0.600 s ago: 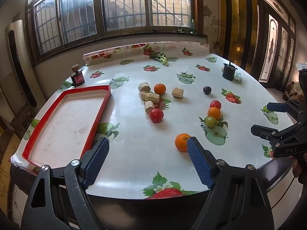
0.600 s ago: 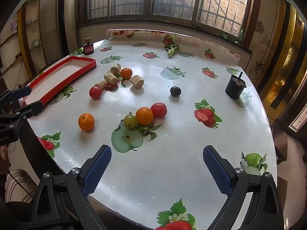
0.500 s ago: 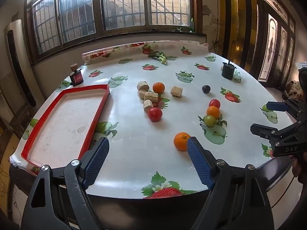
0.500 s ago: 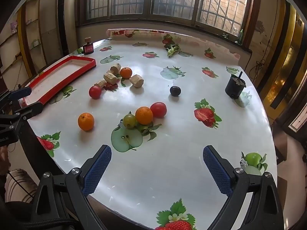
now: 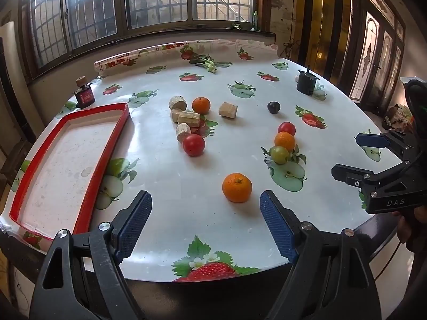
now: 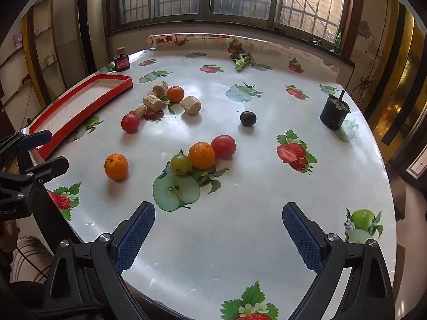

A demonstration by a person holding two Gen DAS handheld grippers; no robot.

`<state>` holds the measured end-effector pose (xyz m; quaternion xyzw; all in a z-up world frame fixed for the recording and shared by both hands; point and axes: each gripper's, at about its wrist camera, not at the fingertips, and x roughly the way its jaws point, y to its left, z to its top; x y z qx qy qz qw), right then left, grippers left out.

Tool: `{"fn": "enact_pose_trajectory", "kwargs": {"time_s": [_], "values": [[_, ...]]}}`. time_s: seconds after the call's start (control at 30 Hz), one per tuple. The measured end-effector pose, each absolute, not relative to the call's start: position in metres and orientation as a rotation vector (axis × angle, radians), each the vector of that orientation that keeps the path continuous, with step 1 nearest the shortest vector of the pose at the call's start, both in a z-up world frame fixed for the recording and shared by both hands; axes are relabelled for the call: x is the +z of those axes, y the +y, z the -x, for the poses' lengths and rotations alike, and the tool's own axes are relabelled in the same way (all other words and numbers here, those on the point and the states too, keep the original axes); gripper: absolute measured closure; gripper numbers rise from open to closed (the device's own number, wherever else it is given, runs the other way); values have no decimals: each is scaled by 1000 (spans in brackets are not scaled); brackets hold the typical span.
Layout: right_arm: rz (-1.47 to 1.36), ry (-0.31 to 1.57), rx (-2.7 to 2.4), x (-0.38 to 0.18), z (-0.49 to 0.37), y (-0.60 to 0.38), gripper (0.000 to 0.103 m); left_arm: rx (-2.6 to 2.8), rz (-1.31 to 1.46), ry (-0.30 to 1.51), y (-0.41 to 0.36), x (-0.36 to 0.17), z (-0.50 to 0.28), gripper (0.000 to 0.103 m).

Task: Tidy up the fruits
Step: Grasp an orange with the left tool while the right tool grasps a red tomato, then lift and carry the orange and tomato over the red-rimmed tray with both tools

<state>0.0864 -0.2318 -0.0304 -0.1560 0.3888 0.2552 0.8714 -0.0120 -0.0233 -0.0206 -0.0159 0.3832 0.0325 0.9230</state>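
Observation:
Loose fruit lies on a table with a fruit-print cloth. The nearest orange (image 5: 237, 188) sits just ahead of my open left gripper (image 5: 206, 213), toward its right finger, untouched. A green fruit (image 6: 180, 164), an orange (image 6: 201, 155) and a red tomato (image 6: 223, 146) form a row ahead of my open right gripper (image 6: 218, 213), which holds nothing. Farther off lie another tomato (image 5: 194, 145), an orange (image 5: 201, 105) and a dark plum (image 5: 273, 107). An empty red-rimmed tray (image 5: 105, 160) lies at the left. Each gripper shows in the other's view: right gripper (image 5: 347, 156), left gripper (image 6: 57, 148).
Several beige cork-like blocks (image 5: 186, 118) lie among the far fruit. A black cup (image 6: 335, 114) stands at the right, a small dark bottle (image 6: 121, 61) at the far left beyond the tray. A rolled cloth edge and windows close the back. The table's curved front edge lies under both grippers.
In the left wrist view the table contents have slid left and slightly up, so the near orange now lies between the finger lines. The right wrist view barely differs.

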Motion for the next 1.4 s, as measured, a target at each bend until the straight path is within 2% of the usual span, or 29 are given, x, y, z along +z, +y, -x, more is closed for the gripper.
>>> {"fn": "enact_pose_trajectory", "kwargs": {"time_s": [0.23,0.37,0.57,0.63,0.77,0.8,0.9,1.0,1.07,1.1,1.13,1.17,1.23,1.4], "values": [[250,837,554,-37,-108,-234,6,35,48,828,-28,-30,-7,19],[181,853,558,-39,-130,-237,10,22,62,855,-28,-37,-21,19],[74,885,562,-44,-169,-233,32,2,68,901,-31,-48,-42,20],[51,914,557,-47,-180,-229,36,-12,66,921,-33,-52,-47,31],[26,947,555,-55,-197,-217,45,-44,76,959,-34,-61,-55,41],[22,968,551,-59,-201,-214,50,-48,75,967,-34,-63,-57,46],[-18,992,557,-66,-210,-208,51,-65,86,980,-32,-67,-59,52],[-46,1023,561,-70,-216,-202,53,-73,78,971,-33,-66,-59,53],[-76,1041,579,-72,-219,-200,56,-88,82,963,-33,-66,-58,60],[-94,1051,586,-74,-221,-200,59,-100,88,961,-33,-66,-58,68],[-112,1065,588,-76,-222,-200,59,-111,96,961,-33,-65,-58,71],[-127,1070,587,-77,-223,-201,59,-113,95,960,-33,-65,-58,71],[-119,1071,568,-78,-224,-201,71,-120,95,960,-32,-65,-58,72],[-99,1039,566,-71,-213,-201,71,-119,119,954,-24,-63,-55,72]]}}
